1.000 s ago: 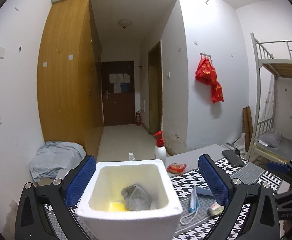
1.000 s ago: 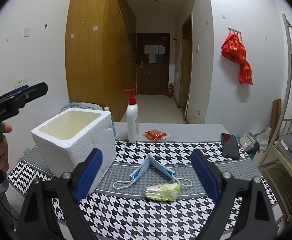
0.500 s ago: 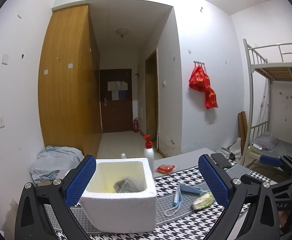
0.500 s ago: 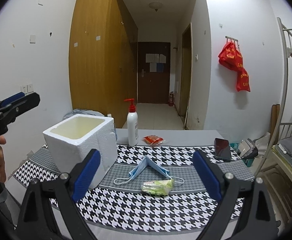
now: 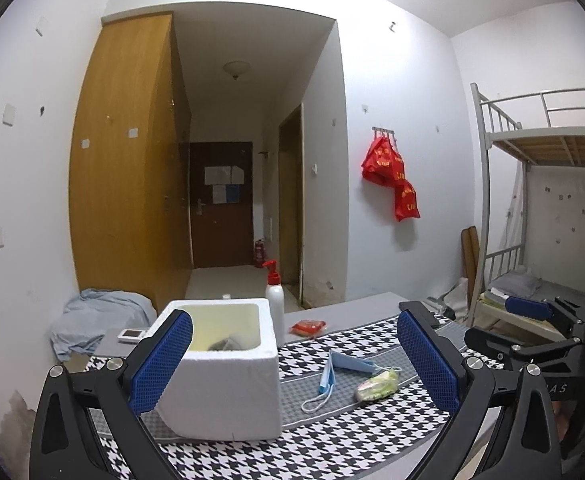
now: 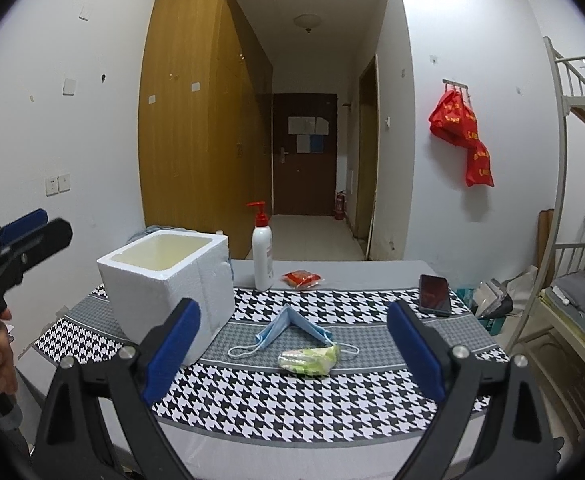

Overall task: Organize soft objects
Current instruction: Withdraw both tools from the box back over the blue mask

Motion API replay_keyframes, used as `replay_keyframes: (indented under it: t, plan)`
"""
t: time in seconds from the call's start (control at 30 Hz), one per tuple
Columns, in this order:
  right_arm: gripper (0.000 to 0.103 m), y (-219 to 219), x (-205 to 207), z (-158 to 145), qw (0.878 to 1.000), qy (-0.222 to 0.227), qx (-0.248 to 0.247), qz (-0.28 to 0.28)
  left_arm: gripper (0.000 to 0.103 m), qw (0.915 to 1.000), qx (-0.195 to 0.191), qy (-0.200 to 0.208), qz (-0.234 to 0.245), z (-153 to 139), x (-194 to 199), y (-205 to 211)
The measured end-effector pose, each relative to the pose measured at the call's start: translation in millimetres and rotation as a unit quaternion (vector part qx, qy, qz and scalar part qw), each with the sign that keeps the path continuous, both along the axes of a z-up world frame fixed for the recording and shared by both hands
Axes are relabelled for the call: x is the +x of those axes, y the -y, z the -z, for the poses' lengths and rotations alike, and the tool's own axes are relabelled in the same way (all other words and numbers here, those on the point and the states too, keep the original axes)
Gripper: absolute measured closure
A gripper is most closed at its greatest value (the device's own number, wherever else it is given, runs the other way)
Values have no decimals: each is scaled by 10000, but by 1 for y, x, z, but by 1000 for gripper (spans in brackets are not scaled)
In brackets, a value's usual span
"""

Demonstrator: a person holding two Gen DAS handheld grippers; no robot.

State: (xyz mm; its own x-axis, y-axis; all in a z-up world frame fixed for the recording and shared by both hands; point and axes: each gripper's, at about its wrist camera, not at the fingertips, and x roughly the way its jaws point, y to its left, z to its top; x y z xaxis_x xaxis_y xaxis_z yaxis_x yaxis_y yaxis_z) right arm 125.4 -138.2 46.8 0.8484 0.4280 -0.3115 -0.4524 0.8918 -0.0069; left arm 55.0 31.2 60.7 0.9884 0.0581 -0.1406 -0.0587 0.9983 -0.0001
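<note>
A white foam box stands on the left of the houndstooth table cloth. A grey cloth lies inside it. A blue face mask and a green tissue pack lie on the cloth right of the box. My left gripper is open and empty, held back from the box. My right gripper is open and empty, in front of the mask and pack.
A white pump bottle with a red top and a red snack packet stand behind the box. A black phone lies at the table's right. A bunk bed stands at the right. A grey cloth heap lies at the left.
Both grippers have drawn back from the table and risen; the box, mask and pack look smaller and farther. Both stay open and empty.
</note>
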Motion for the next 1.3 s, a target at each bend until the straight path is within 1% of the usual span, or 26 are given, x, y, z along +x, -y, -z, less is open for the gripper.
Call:
replay_keyframes:
  t: [0.17, 0.27, 0.4, 0.53, 0.8, 1.03, 1.3]
  plan:
    - [5, 6, -5, 8, 10000, 14, 12, 31, 1, 9999, -82, 63, -3, 13, -7, 5]
    - [2, 13, -7, 12, 9999, 57, 75, 87, 1, 9999, -54, 67, 106, 24, -8, 9]
    - [2, 20, -7, 21, 9998, 49, 159, 111, 1, 9996, -73, 53, 268, 35, -5, 16]
    - [2, 24, -5, 29, 9996, 46, 154, 216, 1, 9990, -158, -84, 408, 49, 7, 22]
    - [2, 35, 4, 47, 9994, -54, 133, 330, 1, 9980, -158, -231, 563, 67, 28, 41]
    - [2, 53, 23, 62, 9991, -188, 43, 388, 1, 9978, -128, -385, 534, 81, 48, 58]
    - [2, 70, 51, 73, 9990, -310, -17, 311, 1, 9966, -86, -710, 407, 90, 77, 74]
